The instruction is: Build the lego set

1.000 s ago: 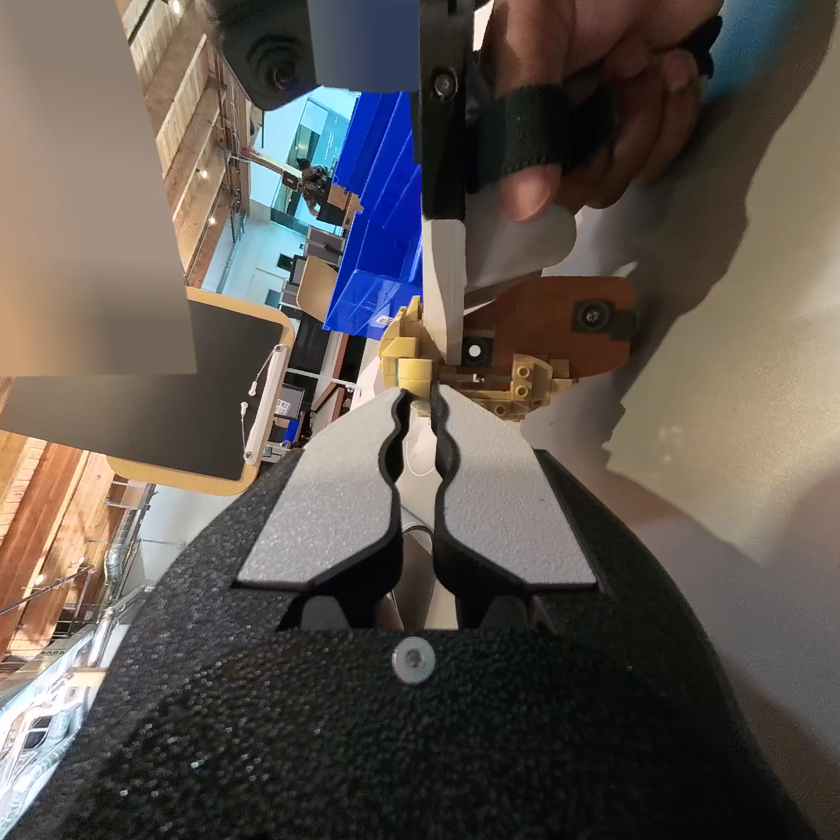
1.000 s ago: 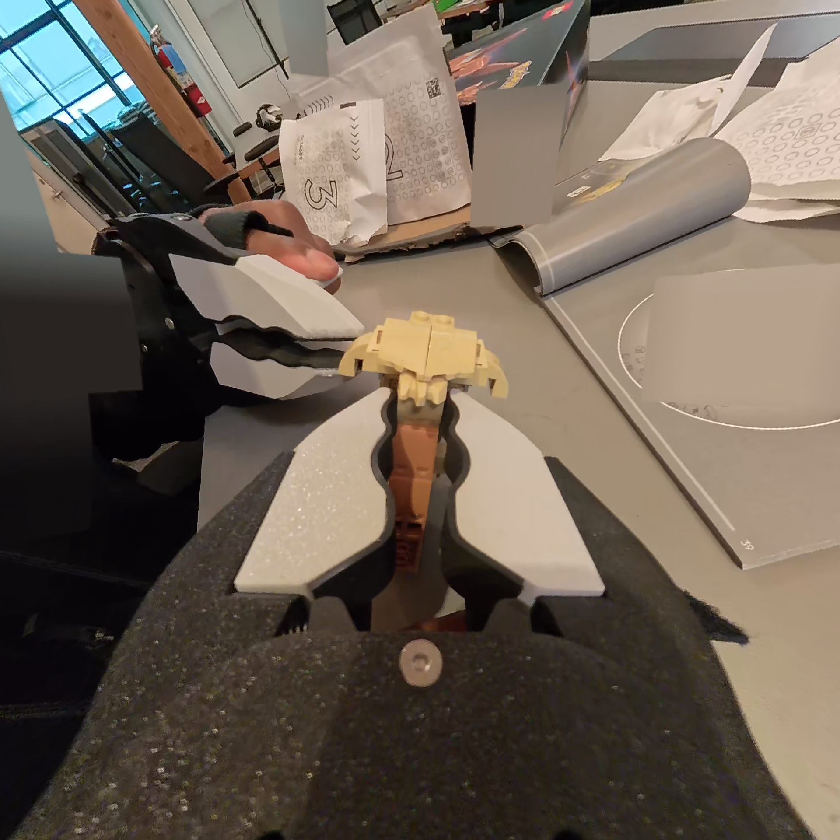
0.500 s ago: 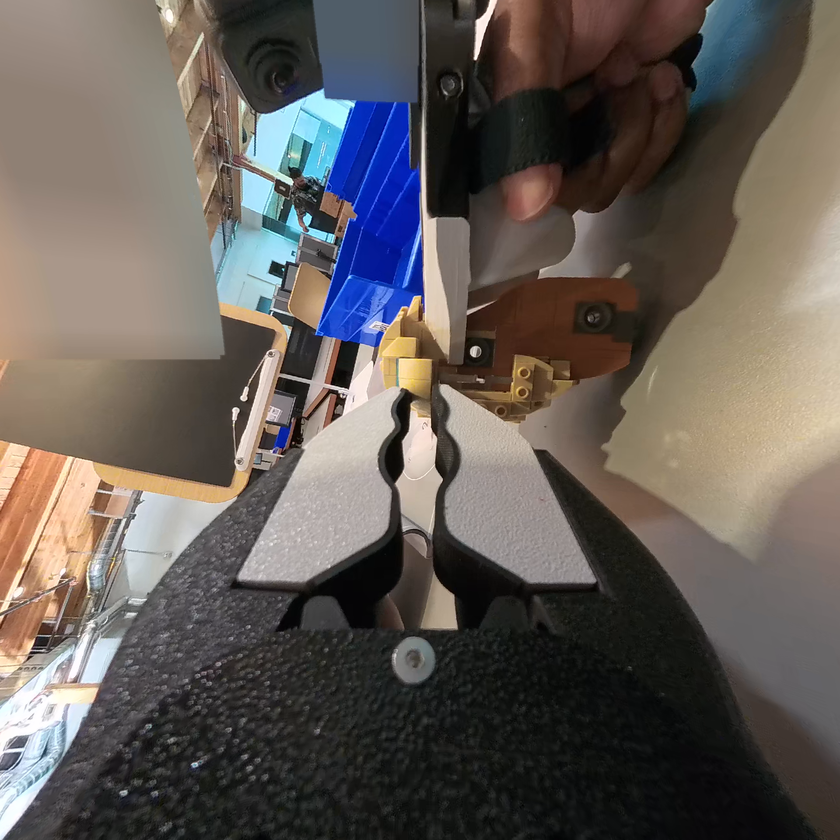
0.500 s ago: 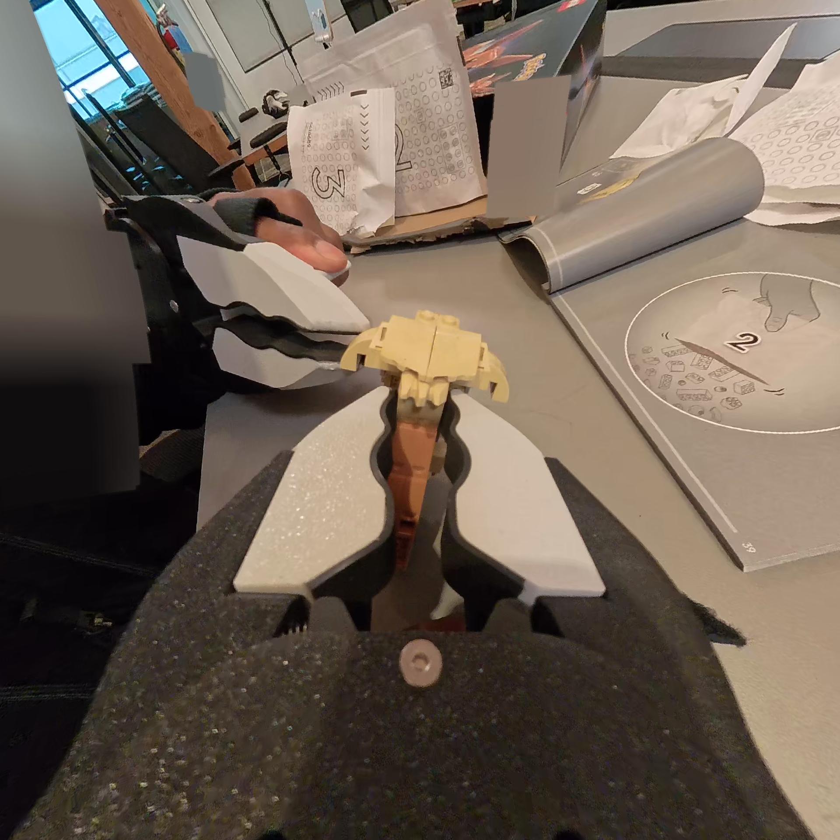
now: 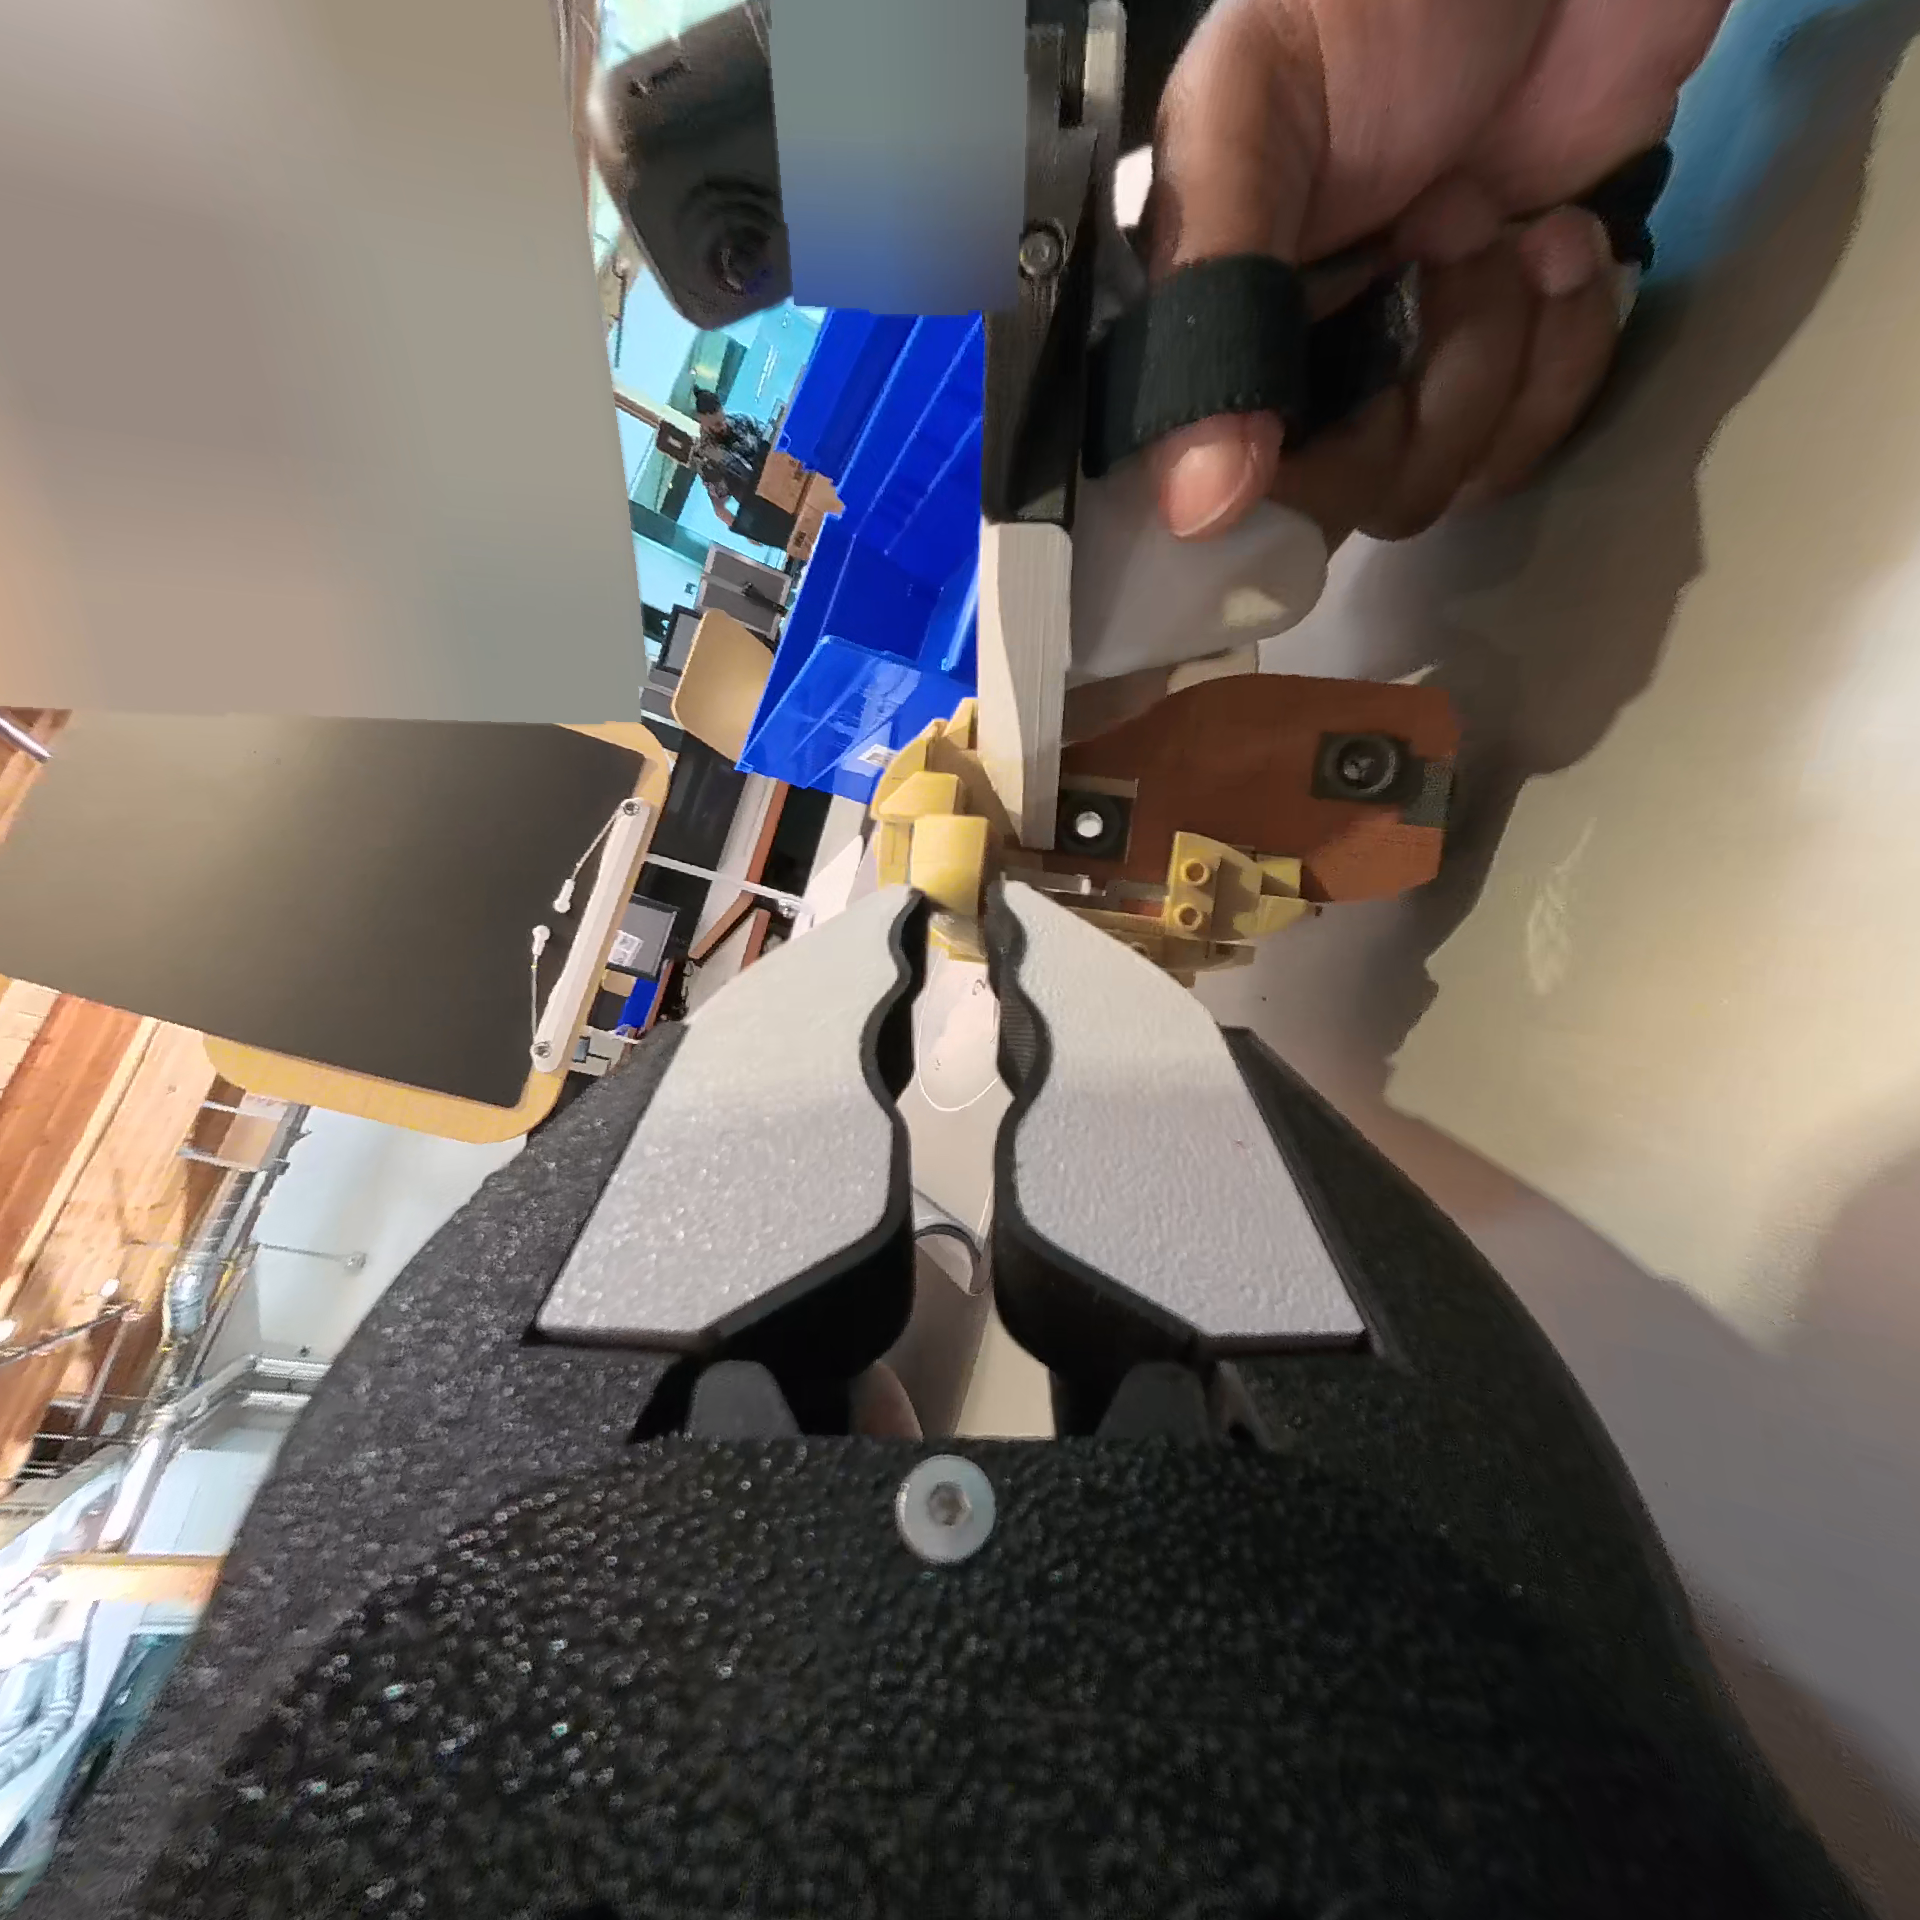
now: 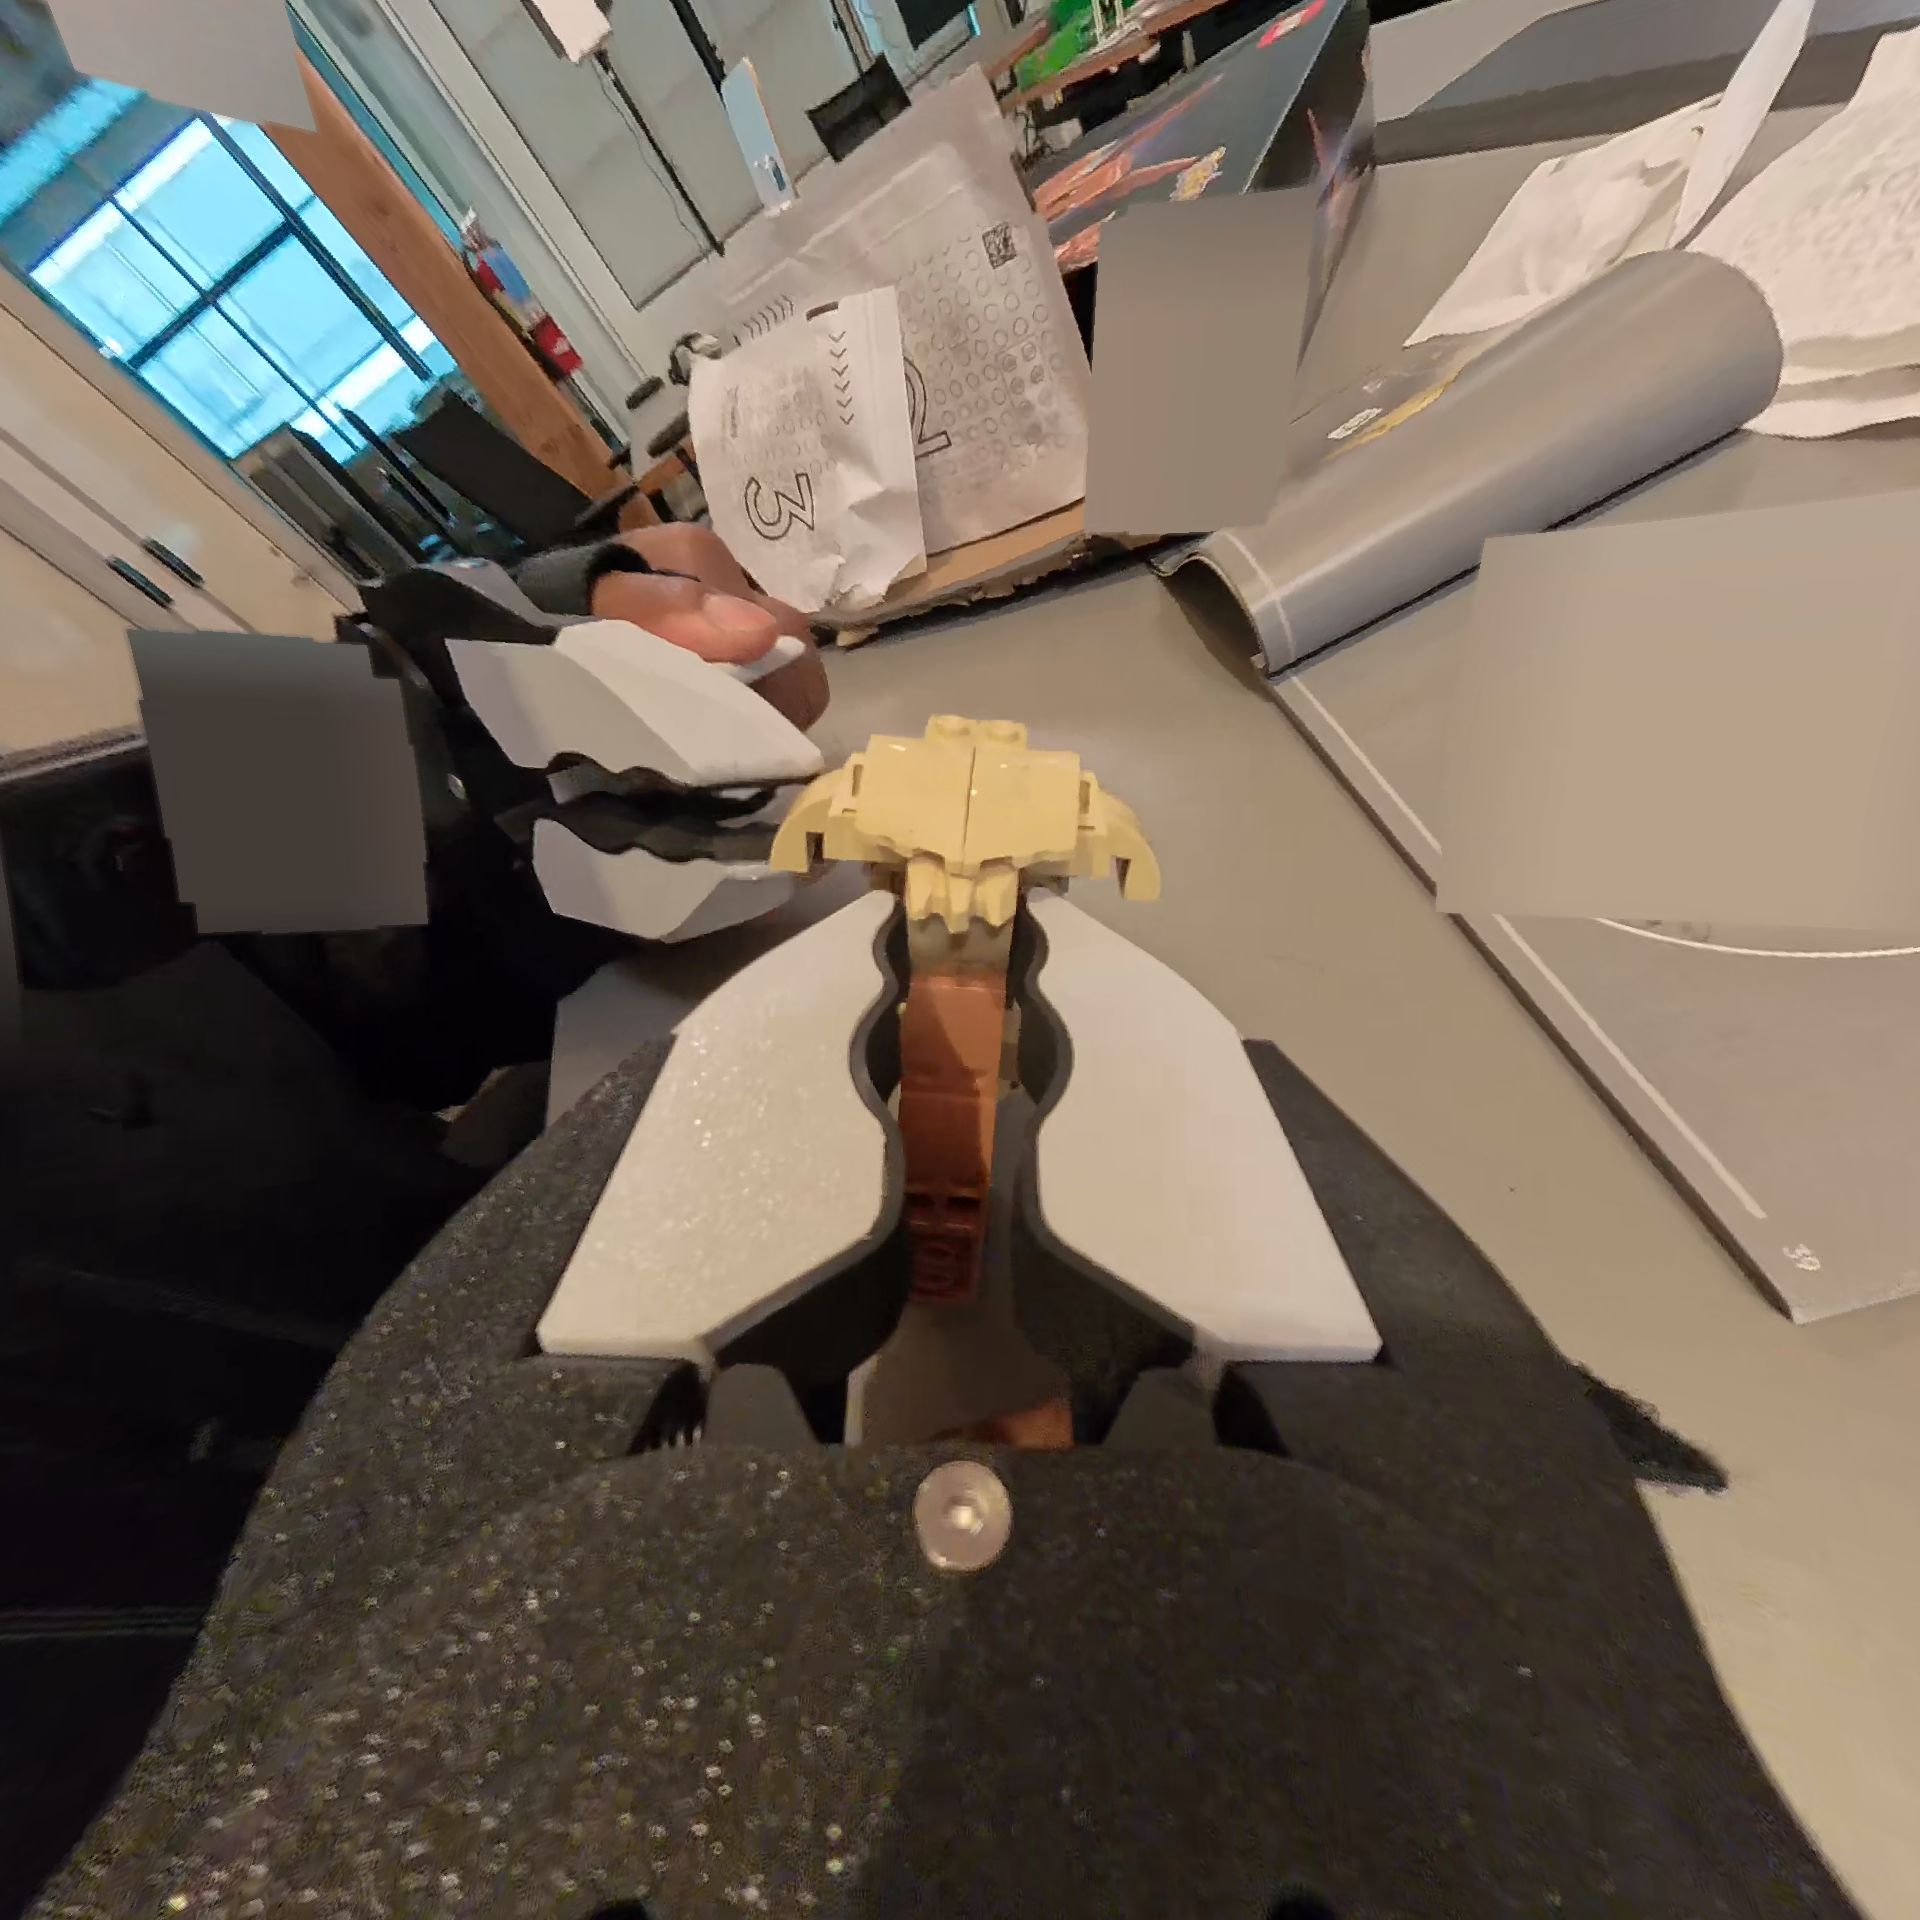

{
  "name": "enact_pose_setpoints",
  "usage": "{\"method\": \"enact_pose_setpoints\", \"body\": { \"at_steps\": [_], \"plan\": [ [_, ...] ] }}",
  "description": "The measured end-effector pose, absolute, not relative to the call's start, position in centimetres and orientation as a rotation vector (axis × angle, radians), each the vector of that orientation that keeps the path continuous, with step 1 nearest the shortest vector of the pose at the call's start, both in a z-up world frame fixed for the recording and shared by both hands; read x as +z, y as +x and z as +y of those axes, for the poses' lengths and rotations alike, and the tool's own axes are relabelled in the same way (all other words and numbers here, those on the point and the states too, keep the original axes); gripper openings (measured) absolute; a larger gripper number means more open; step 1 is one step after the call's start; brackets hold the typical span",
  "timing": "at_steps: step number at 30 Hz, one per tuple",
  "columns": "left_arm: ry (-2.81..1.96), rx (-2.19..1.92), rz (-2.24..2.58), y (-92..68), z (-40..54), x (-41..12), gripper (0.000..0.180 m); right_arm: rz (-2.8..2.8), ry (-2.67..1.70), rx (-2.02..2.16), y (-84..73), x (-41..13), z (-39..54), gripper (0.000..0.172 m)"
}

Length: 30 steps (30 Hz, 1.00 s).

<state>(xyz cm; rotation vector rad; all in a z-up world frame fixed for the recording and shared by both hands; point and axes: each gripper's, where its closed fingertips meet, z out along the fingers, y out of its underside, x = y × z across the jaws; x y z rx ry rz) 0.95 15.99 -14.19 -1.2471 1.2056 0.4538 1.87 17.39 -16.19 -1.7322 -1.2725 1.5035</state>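
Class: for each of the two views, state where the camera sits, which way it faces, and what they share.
Left wrist view: on the left claw, facing the right claw, the hand holding it, blue bins.
Right wrist view: on the right claw, facing along the grey table toward an open booklet, paper bags.
Shared: the tan-and-brown brick model, gripped by both claws.

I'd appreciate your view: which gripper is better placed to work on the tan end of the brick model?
Probably the left gripper: its fingers pinch the tan end of the brick model, while the right gripper clamps the brown body, steadying it.
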Motion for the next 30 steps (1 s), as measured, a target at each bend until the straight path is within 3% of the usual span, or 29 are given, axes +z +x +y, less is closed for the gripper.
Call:
{"method": "enact_pose_setpoints", "body": {
  "at_steps": [6,30],
  "plan": [
    [-1.3,0.317,1.085,0.1,16.0,-13.6,0.023,-1.18,-1.726,1.609,2.2,-15.3,18.2,0.018],
    [-1.547,-0.557,0.617,0.9,16.1,-11.8,0.027,-0.945,-1.429,2.059,3.3,-10.7,18.8,0.017]
  ]
}}
